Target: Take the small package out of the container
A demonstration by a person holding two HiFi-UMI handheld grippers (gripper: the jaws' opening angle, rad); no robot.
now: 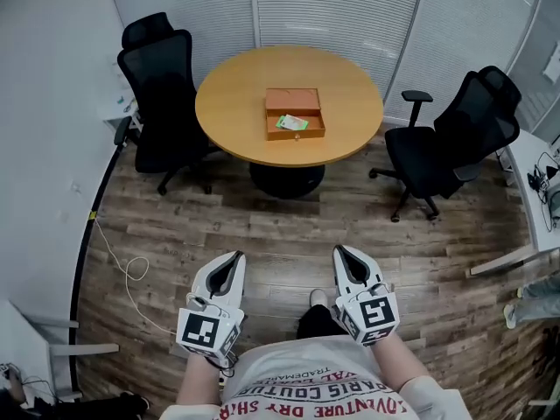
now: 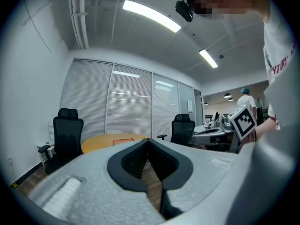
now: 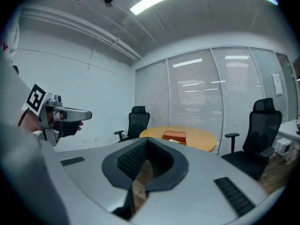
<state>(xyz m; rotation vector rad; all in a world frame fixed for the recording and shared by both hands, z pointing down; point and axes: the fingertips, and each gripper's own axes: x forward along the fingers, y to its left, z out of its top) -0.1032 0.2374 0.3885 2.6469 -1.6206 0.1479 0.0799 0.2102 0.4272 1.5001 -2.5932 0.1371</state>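
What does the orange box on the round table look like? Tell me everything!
The box is small, squarish and orange-brown, like wood. It sits flat near the middle of the round table. Its far half is covered; its near half is open, with a small green-and-white package lying inside. Nothing else touches it.

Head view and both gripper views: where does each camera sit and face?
Head view: on the person's head, facing steeply down at the floor and table; the left gripper, right gripper and shirt show.
Left gripper view: on the left gripper, looking along its shut fingers toward the table; the right gripper's marker cube shows.
Right gripper view: on the right gripper, facing the table; the left gripper shows at left.
Both gripper views share the table and container.
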